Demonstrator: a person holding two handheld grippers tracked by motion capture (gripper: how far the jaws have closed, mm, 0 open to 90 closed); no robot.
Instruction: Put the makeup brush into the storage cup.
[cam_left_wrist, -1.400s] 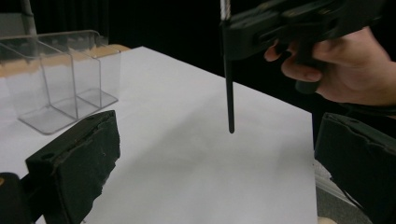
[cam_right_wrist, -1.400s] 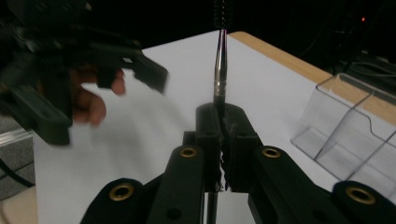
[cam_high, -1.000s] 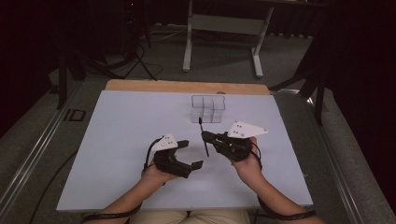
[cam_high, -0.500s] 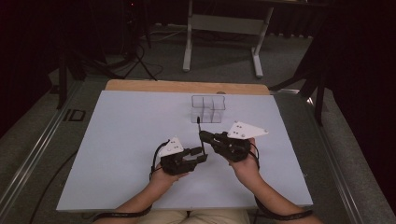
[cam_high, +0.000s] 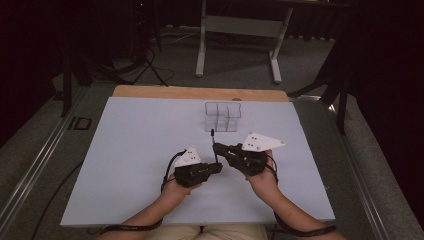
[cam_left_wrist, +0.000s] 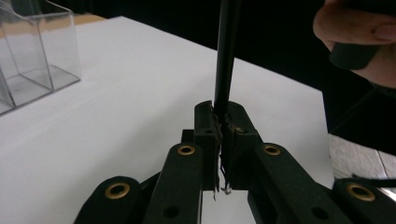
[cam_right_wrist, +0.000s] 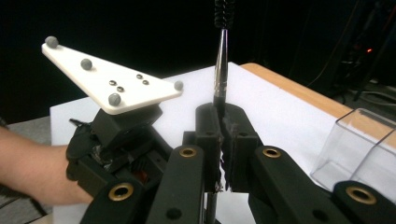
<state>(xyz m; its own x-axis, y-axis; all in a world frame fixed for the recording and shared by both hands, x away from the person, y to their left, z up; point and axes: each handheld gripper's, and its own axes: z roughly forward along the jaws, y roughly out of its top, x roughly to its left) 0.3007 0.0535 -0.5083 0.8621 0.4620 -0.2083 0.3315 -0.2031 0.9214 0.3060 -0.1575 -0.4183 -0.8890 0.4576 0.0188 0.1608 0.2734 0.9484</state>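
A thin black wand (cam_high: 213, 144) with a bristle tip stands upright over the white table (cam_high: 130, 150), just in front of the clear box. My right gripper (cam_high: 220, 149) is shut on its shaft; in the right gripper view the wand (cam_right_wrist: 221, 60) rises from between the closed jaws of the right gripper (cam_right_wrist: 223, 116). My left gripper (cam_high: 218, 167) has just been closing and now presses on the wand's lower end. In the left gripper view, the left gripper (cam_left_wrist: 223, 119) clamps the black wand (cam_left_wrist: 226, 56).
A clear compartmented box (cam_high: 223, 116) stands at the table's far middle, also seen as the clear box (cam_left_wrist: 32, 51) and the clear box (cam_right_wrist: 359, 149). The left gripper's white plate (cam_right_wrist: 112, 79) is close beside the right jaws. A wooden edge (cam_high: 200, 92) runs along the table's far side.
The left gripper has moved right to the wand, and its jaws have gone from wide open to shut on the wand's lower end. The right gripper and the wand have stayed put.
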